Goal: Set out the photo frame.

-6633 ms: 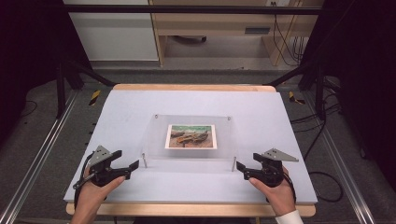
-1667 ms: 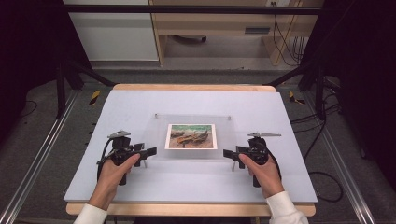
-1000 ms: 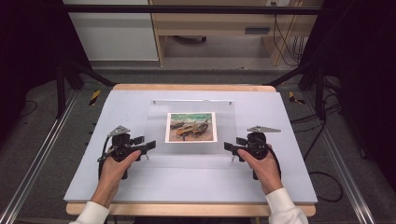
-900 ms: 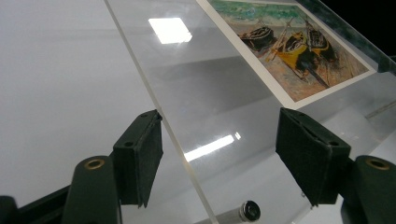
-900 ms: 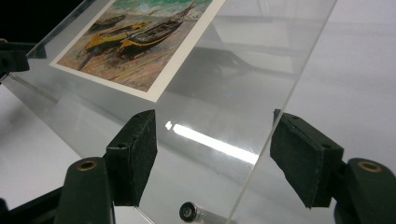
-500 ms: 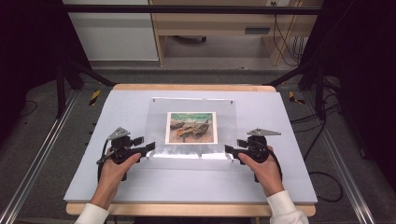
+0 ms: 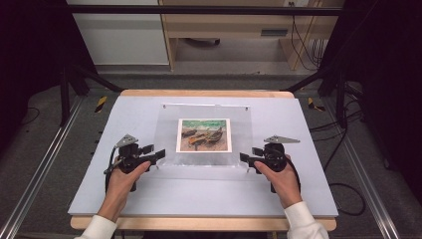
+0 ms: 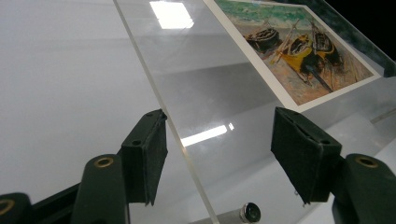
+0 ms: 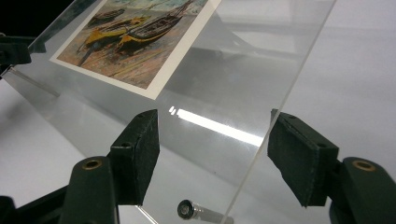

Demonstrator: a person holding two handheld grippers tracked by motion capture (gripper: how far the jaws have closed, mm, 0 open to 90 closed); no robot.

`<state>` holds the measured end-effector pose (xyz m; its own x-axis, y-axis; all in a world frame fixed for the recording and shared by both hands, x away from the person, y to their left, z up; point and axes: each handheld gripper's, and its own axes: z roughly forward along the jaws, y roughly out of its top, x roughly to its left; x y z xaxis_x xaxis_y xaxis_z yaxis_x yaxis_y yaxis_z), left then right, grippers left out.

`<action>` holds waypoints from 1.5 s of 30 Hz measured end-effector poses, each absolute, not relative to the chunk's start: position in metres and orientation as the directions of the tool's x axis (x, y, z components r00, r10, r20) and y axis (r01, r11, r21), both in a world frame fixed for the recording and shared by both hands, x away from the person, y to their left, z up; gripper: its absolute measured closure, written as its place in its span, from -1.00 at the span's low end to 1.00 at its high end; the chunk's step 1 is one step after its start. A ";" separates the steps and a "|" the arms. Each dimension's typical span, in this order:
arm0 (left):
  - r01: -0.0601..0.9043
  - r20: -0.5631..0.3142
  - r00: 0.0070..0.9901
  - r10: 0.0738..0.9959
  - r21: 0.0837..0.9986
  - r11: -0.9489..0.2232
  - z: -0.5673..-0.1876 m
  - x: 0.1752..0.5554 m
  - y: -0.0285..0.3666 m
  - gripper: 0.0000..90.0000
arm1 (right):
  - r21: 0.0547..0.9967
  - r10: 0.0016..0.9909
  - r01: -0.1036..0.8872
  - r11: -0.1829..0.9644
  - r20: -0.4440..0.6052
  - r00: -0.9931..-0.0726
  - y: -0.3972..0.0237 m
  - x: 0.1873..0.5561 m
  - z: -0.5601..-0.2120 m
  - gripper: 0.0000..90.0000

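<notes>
A clear acrylic frame point(image 7: 166, 134) with a boat picture point(image 7: 204, 134) in it is tilted on the pale table point(image 7: 199, 196), far edge raised. My left gripper point(image 7: 155, 152) is at the frame's near left corner and my right gripper point(image 7: 246, 158) at its near right corner. In the left gripper view the frame's corner point(image 8: 210, 70) wedges between the jaws of my left gripper point(image 8: 219, 154), a pad against each edge; these jaws have just been closing further. A steel standoff point(image 8: 252, 212) sits below. In the right gripper view my right gripper point(image 9: 215, 158) holds the other corner point(image 9: 243, 60) the same way.
The table has a wooden rim point(image 7: 199, 224) at the front. Metal rails point(image 7: 50, 159) run along both sides, with cables point(image 7: 348, 199) on the floor at the right. A cabinet point(image 7: 119, 35) and a shelf unit stand behind the table.
Both hands came in from the table's near corners to the frame's near corners. The frame's far edge then rose. Over the last second hardly anything moved.
</notes>
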<state>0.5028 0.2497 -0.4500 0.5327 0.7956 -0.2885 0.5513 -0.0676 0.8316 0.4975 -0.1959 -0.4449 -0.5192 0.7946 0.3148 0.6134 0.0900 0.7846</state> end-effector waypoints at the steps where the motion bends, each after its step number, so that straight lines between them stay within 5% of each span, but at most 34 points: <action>1: 0.550 -0.284 0.533 0.797 0.832 -0.071 -0.449 0.504 0.249 -0.20 | 0.783 0.796 0.616 0.085 0.319 -0.515 -0.196 0.499 -0.445 -0.23; 45: 0.467 -0.177 0.535 0.826 0.877 -0.115 -0.447 0.477 0.245 0.01 | 0.832 0.822 0.533 0.153 0.193 -0.536 -0.197 0.474 -0.440 0.02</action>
<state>0.4768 0.2452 -0.4470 0.5346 0.8264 -0.1765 0.4669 -0.1147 0.8768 0.4741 -0.1968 -0.4401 -0.5361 0.8219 0.1926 0.5329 0.1525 0.8323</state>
